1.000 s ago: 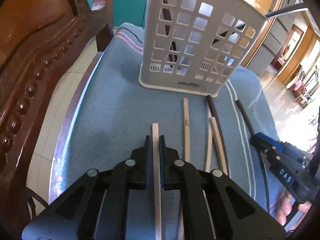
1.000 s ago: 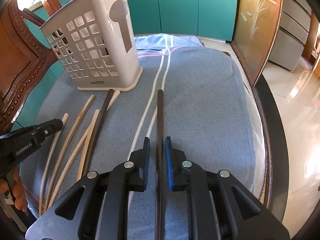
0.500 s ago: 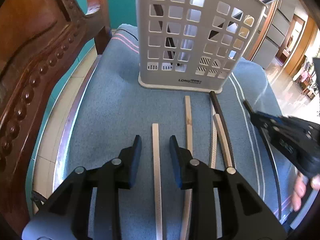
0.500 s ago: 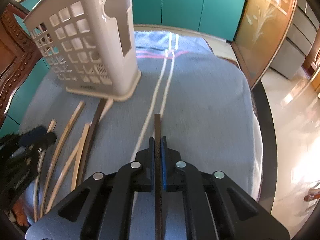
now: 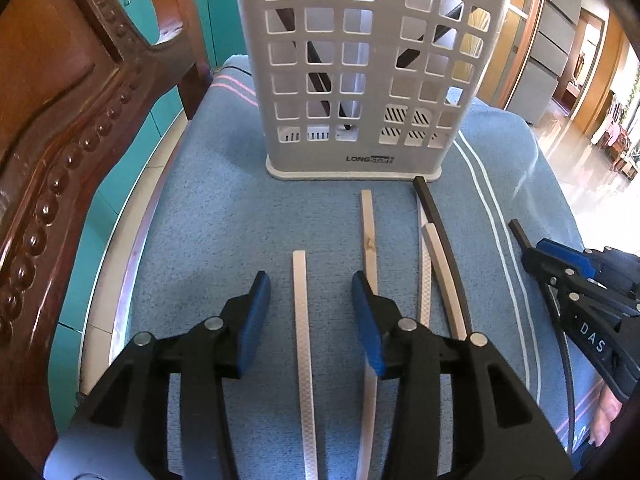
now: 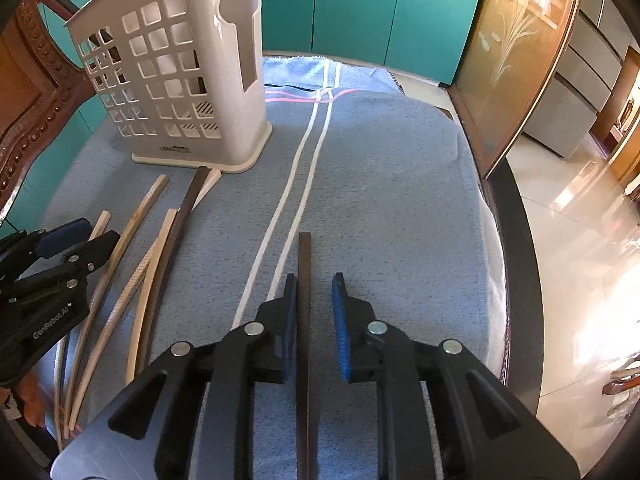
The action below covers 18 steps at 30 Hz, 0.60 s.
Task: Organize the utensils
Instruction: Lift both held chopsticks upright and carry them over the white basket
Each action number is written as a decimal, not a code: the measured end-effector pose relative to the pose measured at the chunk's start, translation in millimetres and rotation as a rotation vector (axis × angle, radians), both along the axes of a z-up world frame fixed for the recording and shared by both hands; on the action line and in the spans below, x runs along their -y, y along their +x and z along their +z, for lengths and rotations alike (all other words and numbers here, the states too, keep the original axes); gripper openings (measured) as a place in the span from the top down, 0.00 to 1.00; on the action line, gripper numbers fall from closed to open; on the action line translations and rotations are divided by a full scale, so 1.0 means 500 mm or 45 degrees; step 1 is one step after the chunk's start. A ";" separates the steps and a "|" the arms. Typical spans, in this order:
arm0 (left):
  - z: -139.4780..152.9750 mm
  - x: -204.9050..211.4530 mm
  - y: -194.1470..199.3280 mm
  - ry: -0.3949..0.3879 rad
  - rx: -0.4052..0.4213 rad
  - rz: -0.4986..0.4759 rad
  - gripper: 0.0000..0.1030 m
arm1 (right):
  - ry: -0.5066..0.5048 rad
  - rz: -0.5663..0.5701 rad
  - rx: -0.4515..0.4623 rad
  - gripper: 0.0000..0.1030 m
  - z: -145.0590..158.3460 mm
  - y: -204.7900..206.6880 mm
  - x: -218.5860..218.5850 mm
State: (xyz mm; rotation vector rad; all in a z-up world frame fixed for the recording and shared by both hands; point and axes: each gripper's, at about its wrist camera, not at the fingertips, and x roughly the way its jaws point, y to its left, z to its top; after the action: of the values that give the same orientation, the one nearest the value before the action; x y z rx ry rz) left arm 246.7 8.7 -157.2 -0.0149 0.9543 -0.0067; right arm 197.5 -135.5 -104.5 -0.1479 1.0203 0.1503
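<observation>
Blue towel [image 5: 208, 208] covers the table, carved wood chair at left.

Left wrist view: left gripper [image 5: 310, 300] w/ jaws wide apart, straddling a white chopstick [image 5: 302, 320] lying flat on the towel, not touching it. Grey slotted utensil holder [image 5: 360, 80] stands upright ahead, dark sticks already inside. More loose chopsticks lie just right.

Right wrist view: right gripper [image 6: 314, 308] w/ jaws partly apart; dark chopstick [image 6: 304, 264] sits between them, against the left pad, gap on the right, so not clamped.

Risks: closing off-centre could roll or flick either stick; thin sticks lie low on soft towel, so pads may pinch cloth instead. Left jaw could also catch the neighbouring tan chopstick [image 5: 369, 232].
</observation>
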 end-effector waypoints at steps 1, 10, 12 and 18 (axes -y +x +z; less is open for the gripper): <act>0.000 0.002 -0.001 0.003 0.001 -0.001 0.58 | -0.001 0.000 0.001 0.82 0.000 0.002 0.001; -0.006 -0.010 0.000 -0.014 0.013 -0.005 0.76 | 0.118 -0.009 -0.018 0.93 -0.002 0.018 0.018; -0.004 -0.013 0.000 -0.027 0.017 -0.001 0.93 | 0.116 0.002 -0.004 0.93 -0.001 0.017 0.015; 0.046 -0.024 -0.028 -0.065 0.164 0.002 0.93 | 0.183 0.022 0.174 0.93 0.060 -0.011 0.021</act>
State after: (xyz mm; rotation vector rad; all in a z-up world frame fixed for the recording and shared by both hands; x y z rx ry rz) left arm 232.7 20.7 -134.1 -0.0613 0.8253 -0.0302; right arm 192.1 -145.8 -74.5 -0.0352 0.8687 0.2257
